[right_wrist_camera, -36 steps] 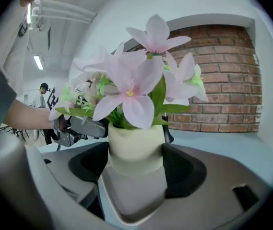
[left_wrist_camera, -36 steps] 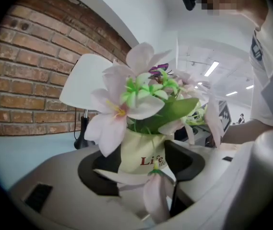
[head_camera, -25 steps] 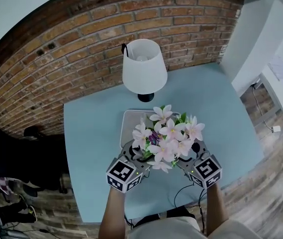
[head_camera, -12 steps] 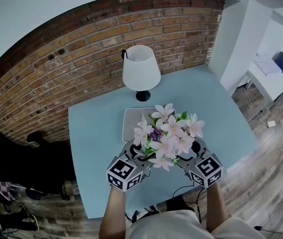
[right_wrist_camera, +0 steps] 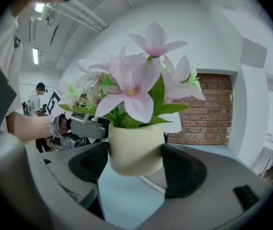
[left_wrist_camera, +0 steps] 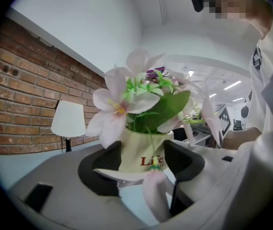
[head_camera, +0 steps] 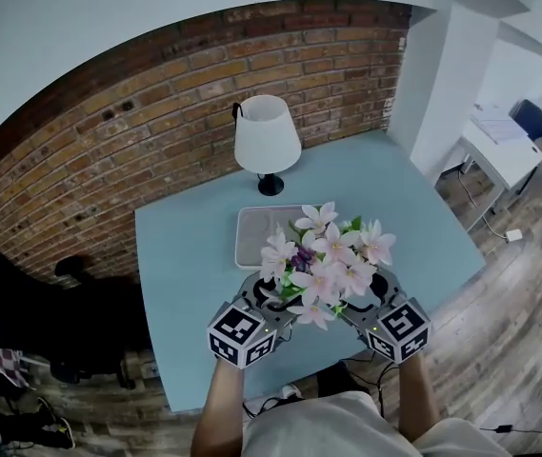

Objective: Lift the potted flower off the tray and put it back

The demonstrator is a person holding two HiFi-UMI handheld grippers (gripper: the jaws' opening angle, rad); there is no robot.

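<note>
The potted flower [head_camera: 323, 265], pink-white blooms in a cream pot [right_wrist_camera: 135, 148] with red lettering [left_wrist_camera: 151, 161], hangs in the air above the blue table, nearer to me than the pale tray [head_camera: 259, 233]. My left gripper [head_camera: 272, 298] is shut on the pot's left side and my right gripper [head_camera: 358, 298] is shut on its right side. In each gripper view the dark jaws press against both flanks of the pot [left_wrist_camera: 143, 152]. From the head view the blooms hide the pot itself.
A white-shaded lamp [head_camera: 267, 141] stands behind the tray, close to the brick wall [head_camera: 137, 122]. The blue table [head_camera: 175, 284] drops off to wooden floor at front and right. A dark chair [head_camera: 23, 312] sits at left.
The view has shifted a little, and the flower and both grippers stay held together above the table, slightly further from the tray's near edge.
</note>
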